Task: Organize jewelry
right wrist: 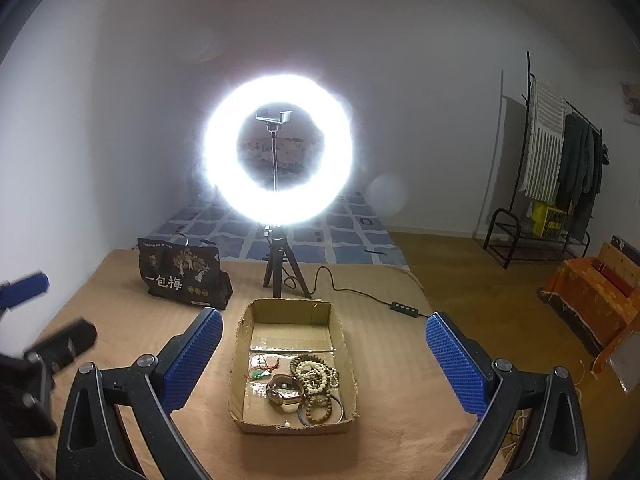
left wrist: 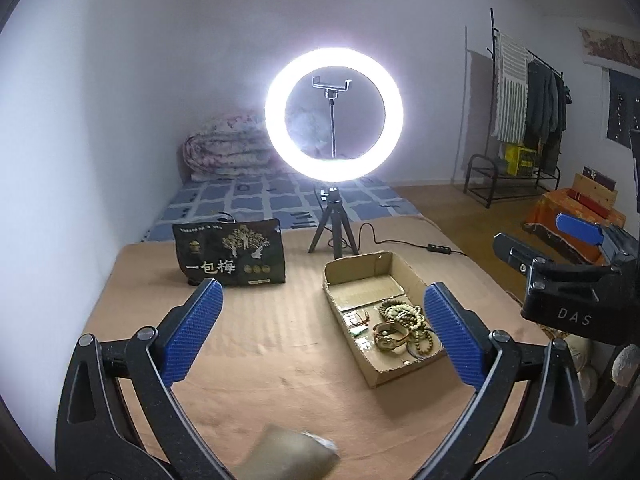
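Both of your grippers hover above a tan, ribbed cloth surface (right wrist: 120,320), and both are released. The left gripper (left wrist: 320,332) has its blue pads spread wide with nothing between them but bare cloth. The right gripper (right wrist: 324,364) is spread just as wide, and its pads touch nothing; from its camera, the cardboard box (right wrist: 344,344) lies on the cloth below and ahead, framed between the two fingers.

The jewelry is gathered in the near half of that shallow, open-topped box. A string of pale beads (right wrist: 316,372) is coiled toward the right side. Darker brown bead bracelets (right wrist: 320,408) lie just in front of it. A wristwatch (right wrist: 285,394) lies beside them, touching the beads. A small green pendant on a red cord (right wrist: 260,372) lies to the left. The far half of the box holds only its taped floor.

Behind the box, a lit ring light (right wrist: 278,150) stands on a small tripod (right wrist: 280,268). A dark printed bag (right wrist: 182,276) stands upright to the left.
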